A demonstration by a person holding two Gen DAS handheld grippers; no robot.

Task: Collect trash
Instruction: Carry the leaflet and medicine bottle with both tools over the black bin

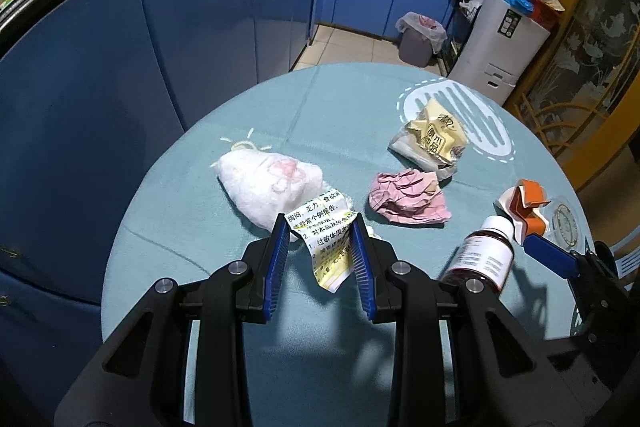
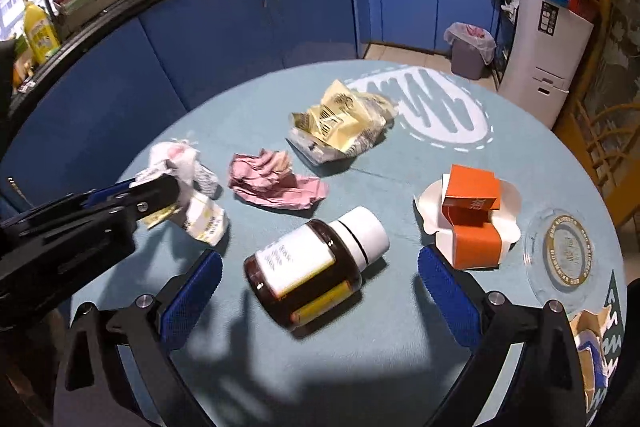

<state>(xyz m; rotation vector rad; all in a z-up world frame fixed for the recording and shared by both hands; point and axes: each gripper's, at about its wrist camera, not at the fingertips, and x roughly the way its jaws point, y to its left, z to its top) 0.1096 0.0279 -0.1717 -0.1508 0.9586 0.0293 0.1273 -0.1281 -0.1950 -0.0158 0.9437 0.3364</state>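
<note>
My left gripper (image 1: 320,227) is shut on a crumpled printed leaflet (image 1: 328,243), held just above the round table; the leaflet also shows in the right wrist view (image 2: 204,221). A white tissue wad (image 1: 268,183) lies just beyond it. Pink crumpled paper (image 1: 404,197) and a yellow snack wrapper (image 1: 432,135) lie further right. My right gripper (image 2: 320,267) is open, its jaws either side of a brown medicine bottle with a white cap (image 2: 312,267) lying on its side. A torn orange and white box (image 2: 472,223) sits to the bottle's right.
The table has a teal cloth (image 2: 360,355). A glass ashtray (image 2: 568,247) lies at its right edge. Crumpled packaging (image 2: 592,347) sits at the near right. A lined grey bin (image 1: 420,37) stands on the floor beyond, next to a white appliance (image 1: 500,47). Blue cabinets curve behind.
</note>
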